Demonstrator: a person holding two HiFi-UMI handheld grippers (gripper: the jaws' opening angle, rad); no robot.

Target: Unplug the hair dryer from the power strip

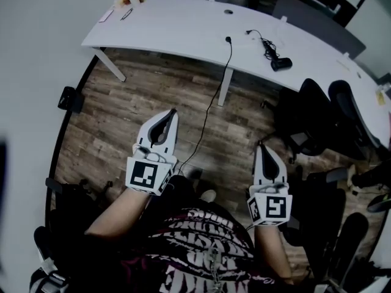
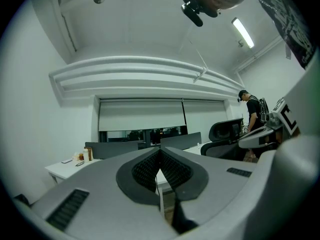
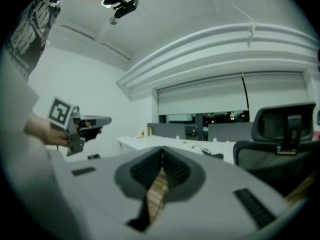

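Wooden floor [image 1: 122, 102] lies below a white desk [image 1: 183, 23] at upper frame; left gripper [image 1: 172, 113] and right gripper [image 1: 261, 146], jaws together and empty, hover well short of it, probably because the approach has not begun.

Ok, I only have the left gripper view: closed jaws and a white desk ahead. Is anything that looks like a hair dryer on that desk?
Observer: The head view shows a small black device with its cord on the white desk, right of centre. I cannot confirm it is the dryer.
Operator: Any power strip?
Observer: None visible. A black cable drops from a desk grommet to the wood floor, passing just right of the left gripper.
Operator: And the right gripper?
Observer: The right gripper is shut, with nothing between its jaws.
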